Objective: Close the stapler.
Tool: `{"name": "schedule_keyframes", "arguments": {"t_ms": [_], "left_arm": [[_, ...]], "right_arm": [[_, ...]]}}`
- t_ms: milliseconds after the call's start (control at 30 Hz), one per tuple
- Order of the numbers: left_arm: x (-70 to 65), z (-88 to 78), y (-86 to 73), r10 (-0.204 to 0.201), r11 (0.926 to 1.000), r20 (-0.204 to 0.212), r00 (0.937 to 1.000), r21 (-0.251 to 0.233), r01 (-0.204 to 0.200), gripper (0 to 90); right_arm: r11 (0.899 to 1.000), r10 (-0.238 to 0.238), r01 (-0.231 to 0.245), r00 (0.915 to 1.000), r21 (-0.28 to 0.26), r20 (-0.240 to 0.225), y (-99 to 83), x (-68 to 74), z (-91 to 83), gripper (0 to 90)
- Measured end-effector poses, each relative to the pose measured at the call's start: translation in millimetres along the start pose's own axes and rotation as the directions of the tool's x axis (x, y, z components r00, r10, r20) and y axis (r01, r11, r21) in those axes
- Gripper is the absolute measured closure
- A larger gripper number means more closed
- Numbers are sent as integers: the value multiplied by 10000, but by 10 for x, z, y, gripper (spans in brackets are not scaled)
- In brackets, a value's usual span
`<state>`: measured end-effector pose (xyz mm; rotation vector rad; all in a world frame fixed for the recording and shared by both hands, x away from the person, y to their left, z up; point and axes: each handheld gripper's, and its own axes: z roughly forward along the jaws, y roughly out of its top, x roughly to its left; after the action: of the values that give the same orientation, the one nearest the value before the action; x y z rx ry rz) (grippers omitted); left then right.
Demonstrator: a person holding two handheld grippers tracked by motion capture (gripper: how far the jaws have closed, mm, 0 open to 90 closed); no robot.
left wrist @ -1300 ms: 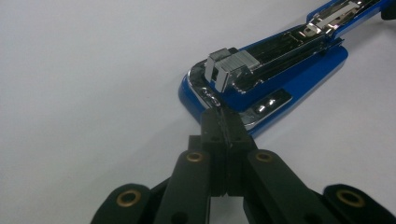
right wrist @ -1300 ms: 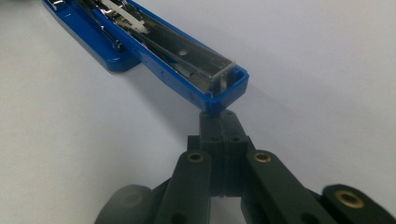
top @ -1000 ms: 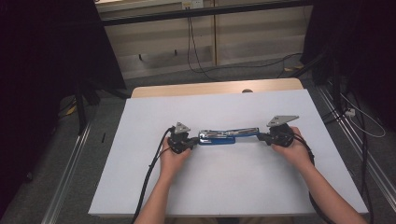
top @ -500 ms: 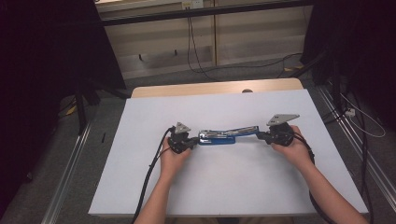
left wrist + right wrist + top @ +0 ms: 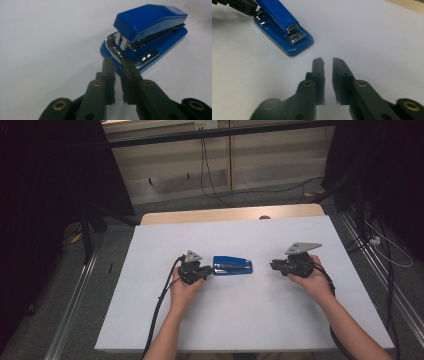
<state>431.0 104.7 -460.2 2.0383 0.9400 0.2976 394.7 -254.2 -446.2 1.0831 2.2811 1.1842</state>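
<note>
A blue stapler [image 5: 232,266] lies closed on the white table top [image 5: 250,325], its chrome hinge end toward my left gripper [image 5: 209,270]. In the left gripper view the stapler [image 5: 147,32] sits just past my left gripper [image 5: 117,62]. The jaws have just been opening to a narrow gap, tips at the chrome base, nothing pinched. My right gripper [image 5: 273,266] stands a short way right of the stapler. Its jaws have just been opening too. In the right gripper view, my right gripper [image 5: 327,61] has nothing in its gap and the stapler [image 5: 283,32] lies ahead to the left.
A strip of bare wood [image 5: 225,214] runs along the table's far edge. Metal rails [image 5: 75,320] flank the table on both sides. Cables [image 5: 210,180] trail over the floor behind, in front of a pale cabinet.
Earlier the stapler stretched unfolded between both grippers, each holding an end. Now it lies closed and shorter by the left gripper, and the right gripper no longer touches it. Both hands kept still.
</note>
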Motion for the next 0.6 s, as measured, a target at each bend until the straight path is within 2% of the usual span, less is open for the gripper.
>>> {"name": "schedule_keyframes", "arguments": {"t_ms": [233, 300, 367, 433, 467, 500, 600], "left_arm": [[-13, -134, 49, 34, 9993, 172, 9998, -364, -28, 579], [-26, -194, 55, 166, 9989, 317, 9994, -445, -152, 555], [-30, -262, 55, 125, 9984, 529, 9985, -561, -95, 478], [-30, -329, 50, 138, 9975, 571, 9983, -698, -98, 445], [-38, -354, 43, -68, 9966, 569, 9984, -815, 115, 408], [-32, -385, 35, -42, 9966, 638, 9980, -814, 94, 379], [-37, -459, 2, -45, 9963, 732, 9973, -858, 108, 338]], "right_arm": [[9991, 242, -243, 9997, -342, -34, 9, 82, -49, 571], [9981, 370, -376, 9992, -490, -143, 5, 109, -74, 518], [9972, 452, -465, 9987, -583, -233, -5, 138, -102, 493], [9969, 498, -513, 9984, -597, -260, -23, 175, -122, 435], [9969, 477, -493, 9985, -611, -274, -36, 194, -130, 425], [9967, 508, -527, 9982, -624, -304, -50, 215, -138, 414], [9967, 499, -519, 9982, -623, -327, -95, 270, -174, 375]]}}
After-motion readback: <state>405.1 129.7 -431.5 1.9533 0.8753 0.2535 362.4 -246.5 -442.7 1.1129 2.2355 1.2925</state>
